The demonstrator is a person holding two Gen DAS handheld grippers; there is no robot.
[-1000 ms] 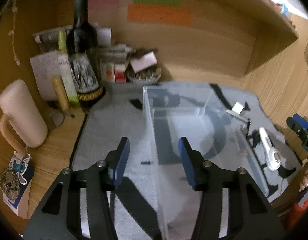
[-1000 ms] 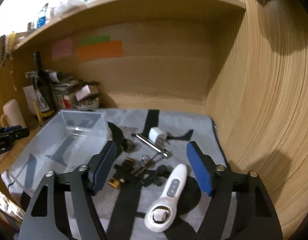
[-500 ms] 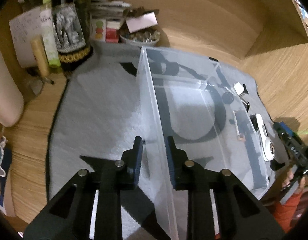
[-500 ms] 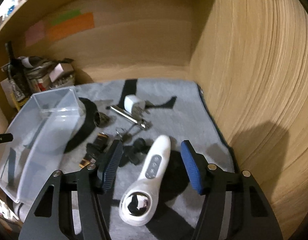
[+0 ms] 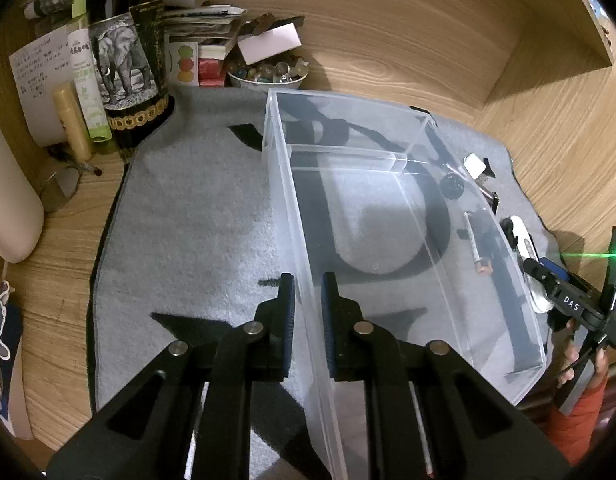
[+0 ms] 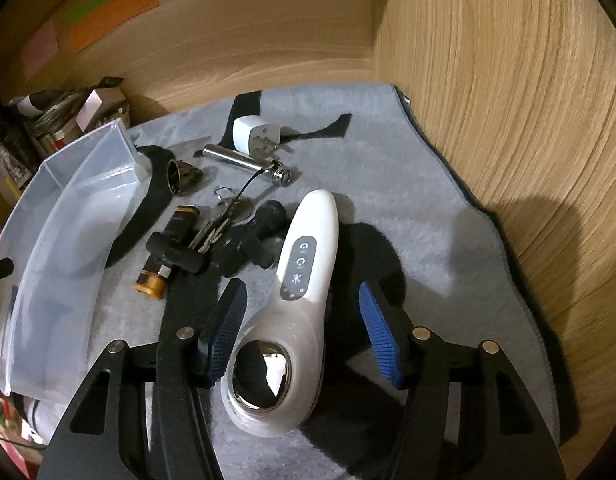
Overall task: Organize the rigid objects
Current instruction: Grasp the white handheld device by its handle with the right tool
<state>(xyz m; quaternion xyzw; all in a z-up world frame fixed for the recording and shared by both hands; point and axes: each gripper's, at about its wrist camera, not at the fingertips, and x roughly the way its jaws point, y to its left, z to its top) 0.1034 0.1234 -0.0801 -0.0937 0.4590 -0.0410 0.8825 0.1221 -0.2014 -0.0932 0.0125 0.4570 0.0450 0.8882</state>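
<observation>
My left gripper clamped on near wall of clear bin, steadying it on grey mat. My right gripper spread wide, straddling white handheld device, pads not touching yet. Device lies just right of bin, beside keys, battery, metal torch, white plug. Step, I judge: first pickup. Next: squeeze on device waist, lift, carry left into bin.

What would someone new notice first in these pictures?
Likely the clear plastic bin on the grey mat, with the left tongs pinching its near wall. Next, the white handheld device lying between the open right tongs, small clutter to its left. A dark bottle with an elephant label stands at the back left.
</observation>
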